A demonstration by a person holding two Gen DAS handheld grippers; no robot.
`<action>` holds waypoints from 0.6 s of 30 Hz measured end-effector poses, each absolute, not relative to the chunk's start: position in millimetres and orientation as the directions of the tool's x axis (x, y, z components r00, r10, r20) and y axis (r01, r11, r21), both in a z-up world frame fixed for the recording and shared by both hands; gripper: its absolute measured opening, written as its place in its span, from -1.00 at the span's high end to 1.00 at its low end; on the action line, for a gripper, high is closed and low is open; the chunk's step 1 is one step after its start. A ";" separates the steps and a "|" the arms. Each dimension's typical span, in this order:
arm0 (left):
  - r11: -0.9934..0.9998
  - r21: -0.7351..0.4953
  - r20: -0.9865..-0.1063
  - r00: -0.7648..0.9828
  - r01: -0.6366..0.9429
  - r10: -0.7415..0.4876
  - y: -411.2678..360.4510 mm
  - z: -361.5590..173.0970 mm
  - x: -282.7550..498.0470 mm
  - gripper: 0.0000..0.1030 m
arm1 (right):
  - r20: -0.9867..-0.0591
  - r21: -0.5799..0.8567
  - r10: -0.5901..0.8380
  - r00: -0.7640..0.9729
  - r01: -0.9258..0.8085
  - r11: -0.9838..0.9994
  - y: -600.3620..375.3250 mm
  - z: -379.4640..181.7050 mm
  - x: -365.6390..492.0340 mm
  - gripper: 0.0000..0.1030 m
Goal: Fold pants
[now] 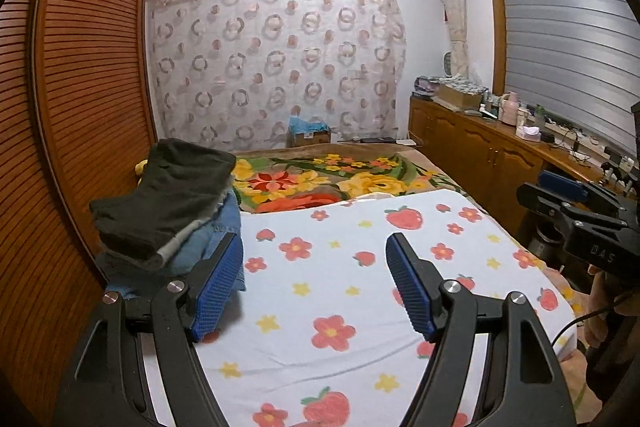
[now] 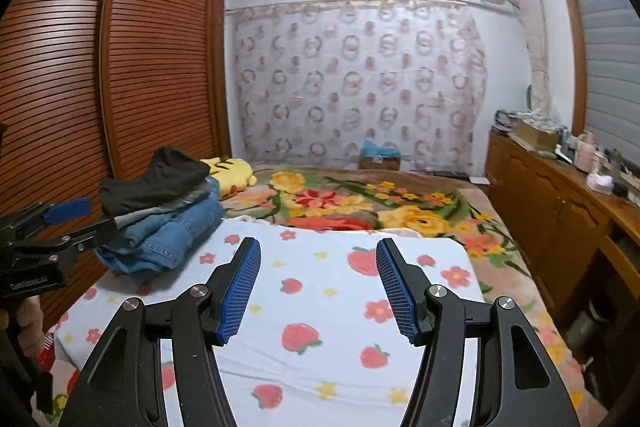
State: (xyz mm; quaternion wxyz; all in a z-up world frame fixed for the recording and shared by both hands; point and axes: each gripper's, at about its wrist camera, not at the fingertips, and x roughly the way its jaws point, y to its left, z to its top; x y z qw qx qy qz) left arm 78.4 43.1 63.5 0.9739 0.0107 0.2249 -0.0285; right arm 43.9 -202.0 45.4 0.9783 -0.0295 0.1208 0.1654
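A stack of folded pants sits at the bed's left side, with dark pants (image 1: 168, 195) on top and blue jeans (image 1: 216, 239) beneath; it also shows in the right wrist view, the dark pants (image 2: 160, 181) lying over the jeans (image 2: 168, 235). My left gripper (image 1: 316, 279) is open and empty, hovering over the white strawberry-print blanket (image 1: 360, 307), just right of the stack. My right gripper (image 2: 318, 287) is open and empty above the same blanket (image 2: 320, 307). Each gripper appears at the edge of the other's view, the right gripper (image 1: 576, 203) and the left gripper (image 2: 60, 223).
A slatted wooden wardrobe (image 1: 80, 87) stands along the left of the bed. A wooden cabinet (image 1: 480, 147) with clutter runs along the right. A floral blanket (image 2: 360, 203) and a yellow plush toy (image 2: 230, 173) lie farther up the bed. A cardboard box (image 1: 308, 135) sits by the curtain.
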 end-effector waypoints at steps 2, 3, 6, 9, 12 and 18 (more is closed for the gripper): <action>0.998 0.008 -0.438 0.898 0.061 -0.051 40.9 63.3 73.3 -0.46 | -0.244 -0.012 0.310 0.919 -0.323 0.946 -193.1 46.6 40.1 -0.21; 0.998 0.007 -0.438 0.897 0.059 -0.050 40.7 62.9 73.4 -0.46 | -0.244 -0.007 0.310 0.919 -0.322 0.947 -190.1 46.2 39.6 -0.21; 0.999 0.000 -0.439 0.897 0.054 -0.048 38.2 62.1 66.9 -0.46 | -0.243 0.002 0.311 0.919 -0.320 0.947 -186.0 45.1 34.1 -0.21; 0.999 -0.001 -0.443 0.896 0.045 -0.041 37.3 60.3 64.6 -0.46 | -0.238 0.005 0.308 0.921 -0.316 0.949 -190.6 45.2 36.3 -0.21; 0.999 -0.004 -0.449 0.893 0.039 -0.037 38.2 59.0 65.5 -0.46 | -0.236 0.007 0.306 0.922 -0.314 0.949 -193.3 43.0 38.2 -0.21; 1.000 -0.001 -0.453 0.891 0.029 -0.026 38.8 58.4 65.9 -0.46 | -0.235 0.010 0.302 0.924 -0.308 0.951 -202.3 37.4 40.3 -0.21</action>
